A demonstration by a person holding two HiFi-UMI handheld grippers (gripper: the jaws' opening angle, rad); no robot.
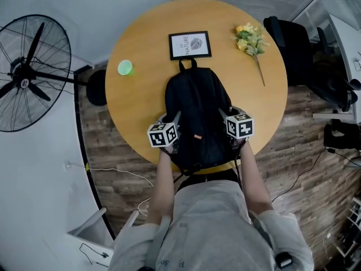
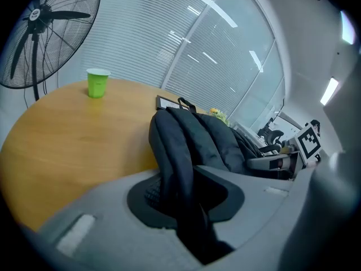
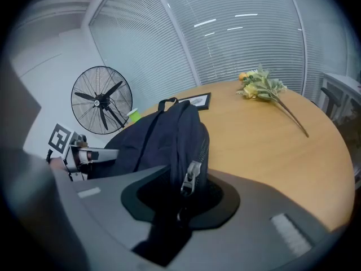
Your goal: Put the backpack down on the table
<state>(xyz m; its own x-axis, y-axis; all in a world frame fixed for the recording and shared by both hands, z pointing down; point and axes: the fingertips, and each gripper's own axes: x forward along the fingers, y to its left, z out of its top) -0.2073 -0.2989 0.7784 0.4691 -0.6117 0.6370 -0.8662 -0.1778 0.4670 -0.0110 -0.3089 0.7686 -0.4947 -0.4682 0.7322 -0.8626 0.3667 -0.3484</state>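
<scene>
Both flanks of the black backpack (image 1: 197,103) are pinched as it lies on the table (image 1: 138,103).
Left gripper (image 1: 174,130) and right gripper (image 1: 228,124) each clamp a fold of its soft side fabric (the right just beside a metal zipper pull (image 3: 190,176)). Its near end reaches the table's edge, a small orange tag (image 1: 197,136) shows, and the carry loop (image 1: 188,64) points at a framed print (image 1: 190,44).
</scene>
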